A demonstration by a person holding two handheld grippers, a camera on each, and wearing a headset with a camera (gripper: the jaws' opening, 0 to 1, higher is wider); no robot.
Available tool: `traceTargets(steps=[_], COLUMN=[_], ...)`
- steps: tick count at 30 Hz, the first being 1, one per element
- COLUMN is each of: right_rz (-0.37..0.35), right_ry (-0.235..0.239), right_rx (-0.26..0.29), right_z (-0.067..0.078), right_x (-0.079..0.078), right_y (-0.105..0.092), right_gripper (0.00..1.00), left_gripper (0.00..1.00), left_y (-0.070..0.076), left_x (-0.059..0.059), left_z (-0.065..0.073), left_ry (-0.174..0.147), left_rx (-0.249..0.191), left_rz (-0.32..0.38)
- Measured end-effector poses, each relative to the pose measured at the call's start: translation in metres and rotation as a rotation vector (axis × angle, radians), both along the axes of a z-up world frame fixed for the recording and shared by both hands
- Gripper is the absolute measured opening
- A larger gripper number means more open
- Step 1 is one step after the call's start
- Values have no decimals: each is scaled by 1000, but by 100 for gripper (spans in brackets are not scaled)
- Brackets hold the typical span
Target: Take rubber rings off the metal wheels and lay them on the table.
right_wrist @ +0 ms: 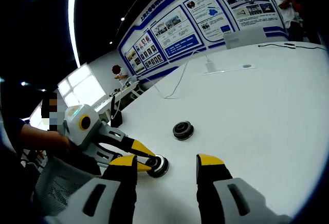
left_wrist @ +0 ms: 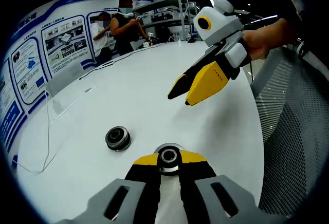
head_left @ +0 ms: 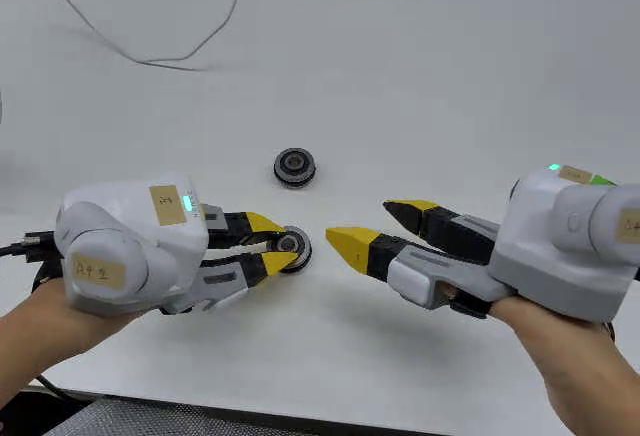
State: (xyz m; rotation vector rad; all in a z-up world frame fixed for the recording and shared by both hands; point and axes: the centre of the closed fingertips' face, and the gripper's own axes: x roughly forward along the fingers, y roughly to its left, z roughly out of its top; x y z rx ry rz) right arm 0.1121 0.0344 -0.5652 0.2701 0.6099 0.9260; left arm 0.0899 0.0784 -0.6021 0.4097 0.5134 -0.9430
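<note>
1. The left gripper [head_left: 274, 242] is clamped on a metal wheel [head_left: 294, 247] between its yellow tips. It holds the wheel low over the white table [head_left: 450, 106]; whether the wheel touches the surface cannot be told.
2. The right gripper [head_left: 372, 224] has its jaws wide apart, with the tips aimed at the held wheel, near it but not touching.
3. A second wheel [head_left: 295, 166] lies flat on the table beyond the held one, apart from both grippers. Its dark outer band looks like a ring in place.
4. The step in hand appears to be peeling the rubber ring [head_left: 307, 251] off the held wheel. One right tip should hook the ring's exposed edge, not the metal hub.
5. The left gripper's clamp needs to be firm, or the wheel may spin or slip as the rubber stretches.
6. The pull should run sideways off the rim. The ring can then be laid on bare table clear of the second wheel.
</note>
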Motion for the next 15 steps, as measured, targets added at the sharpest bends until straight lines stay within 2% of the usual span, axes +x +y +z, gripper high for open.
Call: traceTargets(steps=[2,8,11,15], right_rz=[15,11,2,-18], right_ry=[38,107,165,203], right_rx=[19,48,57,63], right_z=[-2,-9,-16,-23], right_x=[-4,-7,-10,-12], right_y=[8,19,23,25], right_gripper=[44,38,35,33], left_gripper=[13,13,13,13], left_y=[-1,-2,-3,-3], left_x=[0,-2,-2,-3], left_z=[1,4,5,5], left_ry=[0,-3,-7,-10], left_rx=[-2,-5,-6,-6], left_rz=[-4,-12,-13,-17])
